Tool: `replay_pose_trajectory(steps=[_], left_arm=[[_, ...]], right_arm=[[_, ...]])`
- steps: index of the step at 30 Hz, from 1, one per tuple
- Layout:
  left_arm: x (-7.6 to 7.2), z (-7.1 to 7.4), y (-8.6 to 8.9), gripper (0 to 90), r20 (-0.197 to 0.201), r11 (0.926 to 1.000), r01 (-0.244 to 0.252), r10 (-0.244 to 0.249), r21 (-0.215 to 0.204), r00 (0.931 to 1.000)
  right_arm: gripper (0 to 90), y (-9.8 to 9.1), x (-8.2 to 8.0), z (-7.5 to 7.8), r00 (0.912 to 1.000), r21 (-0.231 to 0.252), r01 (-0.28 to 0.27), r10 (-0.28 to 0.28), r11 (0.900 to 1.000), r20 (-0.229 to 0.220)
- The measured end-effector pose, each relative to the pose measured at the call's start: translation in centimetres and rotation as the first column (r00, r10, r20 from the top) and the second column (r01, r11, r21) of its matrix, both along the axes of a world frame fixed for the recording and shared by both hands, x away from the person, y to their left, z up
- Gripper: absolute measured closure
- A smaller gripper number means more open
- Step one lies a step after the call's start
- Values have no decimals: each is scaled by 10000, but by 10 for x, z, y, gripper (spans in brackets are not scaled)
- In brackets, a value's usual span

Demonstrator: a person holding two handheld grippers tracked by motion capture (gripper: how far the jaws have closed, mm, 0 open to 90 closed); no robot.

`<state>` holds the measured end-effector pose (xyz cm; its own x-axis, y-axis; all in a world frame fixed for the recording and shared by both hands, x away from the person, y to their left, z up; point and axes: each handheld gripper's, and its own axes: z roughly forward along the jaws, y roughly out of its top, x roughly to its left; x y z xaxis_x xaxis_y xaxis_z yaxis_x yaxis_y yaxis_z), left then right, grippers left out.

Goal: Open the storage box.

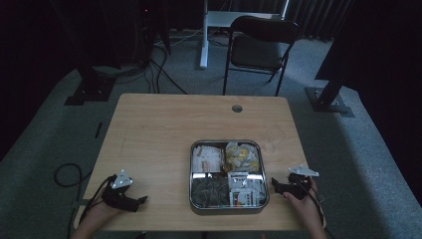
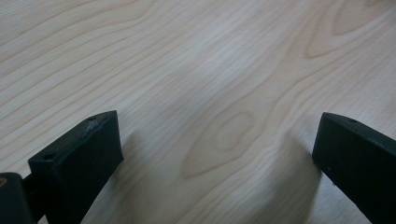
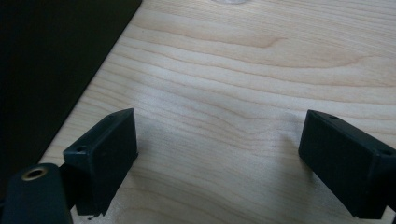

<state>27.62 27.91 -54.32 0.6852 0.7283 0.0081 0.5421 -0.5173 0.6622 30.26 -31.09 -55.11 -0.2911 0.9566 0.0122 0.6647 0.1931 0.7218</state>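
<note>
The tray (image 1: 229, 205) sits on the bench (image 1: 164, 129) at its near edge, a little right of the middle, a square metal dish split into four compartments. I read white packets in the far left one, yellowish wrapped pieces in the far right, dark items in the near left and white printed sachets in the near right; the dim light lets me say no more than that.

My right gripper (image 1: 279, 186) rests just beside the tray's right rim, jaws pointing toward it, and that is the relation I'd work from: the nearest compartment to those jaws is the near right one with the sachets. My left gripper (image 1: 141, 200) lies well apart from the tray, off by the bench's near left corner, also pointing inward.

Both sets of jaws stand wide with nothing between them; the left gripper view and the right gripper view each show bare wood grain between the black pads.

I judge the right hand the nearer one for any pick from the tray; it would need to lift over the rim before coming down.
</note>
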Motion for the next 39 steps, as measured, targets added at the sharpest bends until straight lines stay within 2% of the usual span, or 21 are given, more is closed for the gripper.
replay_pose_trajectory(steps=[13, 20, 26, 27, 29, 30, 32, 35, 36, 37, 39], left_arm=[[9, 7, -22, 23, 21, 9973, 635, -635, -355, 9980], [12, 16, -35, 23, 180, 9906, 1219, -1210, -622, 9925], [13, 25, -44, 23, 290, 9865, 1517, -1502, -616, 9882], [14, 32, -48, 23, 363, 9826, 1748, -1728, -632, 9843], [14, 36, -51, 23, 454, 9815, 1795, -1767, -660, 9832], [14, 44, -56, 23, 631, 9760, 2011, -1963, -836, 9785], [14, 48, -59, 23, 715, 9730, 2107, -2046, -937, 9762], [13, 59, -71, 23, 942, 9617, 2525, -2430, -1070, 9654], [15, 64, -78, 23, 1022, 9535, 2750, -2634, -1234, 9593], [16, 66, -81, 23, 1006, 9496, 2844, -2726, -1315, 9569], [16, 67, -84, 23, 1048, 9490, 2876, -2754, -1289, 9556]], right_arm=[[108, 0, 0, 0, 10000, -5, -3, 3, 10000, 0], [109, 0, 0, 0, 10000, 3, 6, -6, 10000, -7], [108, 0, 0, 0, 10000, -3, -1, 1, 10000, -6], [108, 0, 0, 0, 10000, -4, -4, 4, 10000, -10], [108, 0, 0, 0, 10000, -3, -4, 4, 10000, -10], [108, 0, 0, 0, 10000, -3, -7, 7, 10000, -8], [107, 0, 0, 0, 10000, -3, -9, 9, 10000, -7], [102, 0, 1, 0, 10000, 4, 0, 0, 10000, -17], [102, 0, 1, 0, 10000, 6, 10, -10, 10000, -16], [101, 0, 2, 0, 10000, 6, 15, -15, 10000, -15], [101, 0, 2, 0, 10000, 7, 21, -21, 10000, -13]])
